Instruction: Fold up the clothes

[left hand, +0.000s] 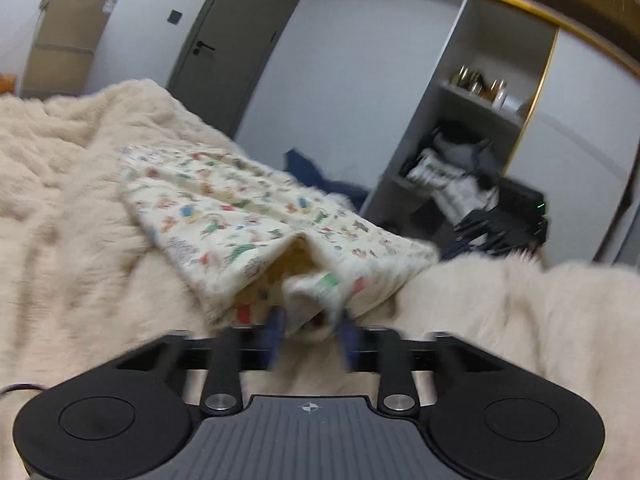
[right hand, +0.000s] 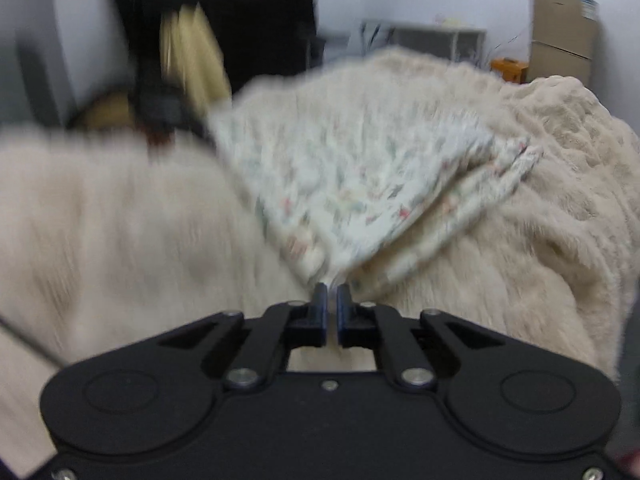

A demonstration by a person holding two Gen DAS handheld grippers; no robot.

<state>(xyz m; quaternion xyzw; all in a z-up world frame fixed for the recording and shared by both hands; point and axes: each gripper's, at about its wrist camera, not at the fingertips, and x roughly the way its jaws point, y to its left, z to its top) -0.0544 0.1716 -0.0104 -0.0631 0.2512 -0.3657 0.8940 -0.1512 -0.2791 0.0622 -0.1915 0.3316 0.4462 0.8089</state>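
Left wrist view: one printed garment (left hand: 256,216) lies on the fluffy blanket (left hand: 68,216) covering the bed, stretching away and leftward from my left claw (left hand: 310,330), whose jaws straddle a bunched near edge; blur hides whether they pinch. My right claw (right hand: 330,294) is nearly shut, gripping another corner. Both claws sit at its near edge.

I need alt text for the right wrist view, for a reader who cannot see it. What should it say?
The right gripper, jaws nearly closed, pinches a corner of a folded printed cloth that lies on a cream fluffy blanket. The picture is blurred by motion. Behind the bed are a white wall, dark hanging clothes and a stack of cardboard boxes.
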